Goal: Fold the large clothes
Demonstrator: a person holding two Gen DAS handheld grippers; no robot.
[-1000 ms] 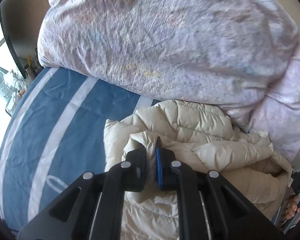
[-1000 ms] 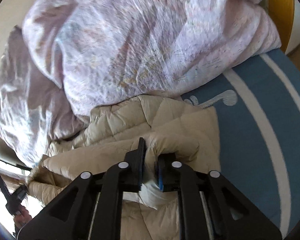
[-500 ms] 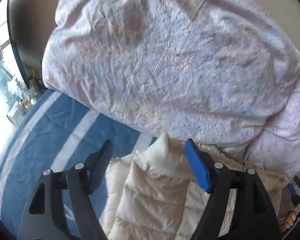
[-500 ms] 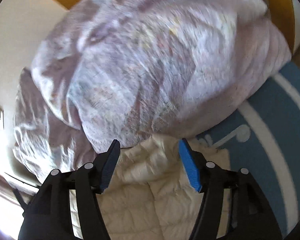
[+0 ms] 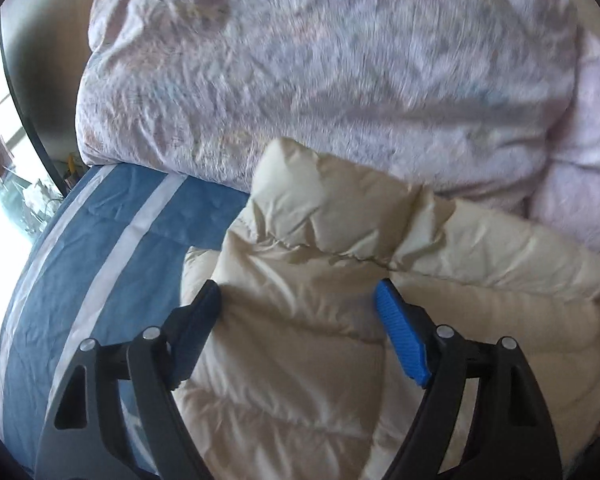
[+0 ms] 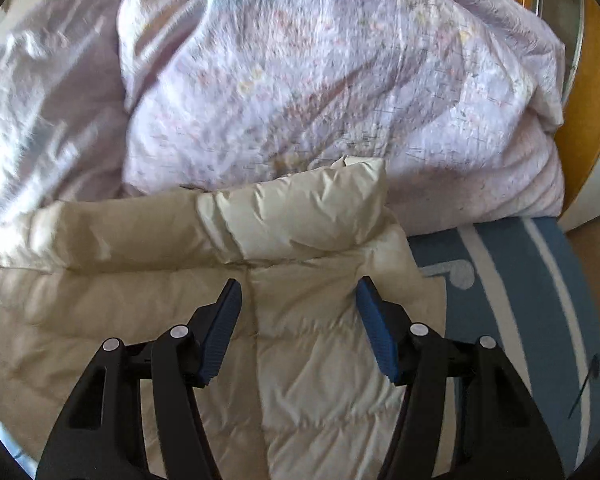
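Cream jacket (image 5: 340, 320) lay on blue sheet (image 5: 112, 248), collar against lilac duvet (image 5: 320, 80). Left gripper (image 5: 298, 304) jaws just opened, gaping above jacket, gripping nothing. Right gripper (image 6: 298, 296) likewise apart, empty, over jacket.

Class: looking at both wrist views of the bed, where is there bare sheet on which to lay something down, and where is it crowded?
Bare blue white-striped bedsheet shows left of the cream quilted puffer jacket, below the lilac crumpled duvet. The right wrist view shows another strip to the jacket's right, under the duvet. The middle is crowded, with the jacket butting against the duvet.
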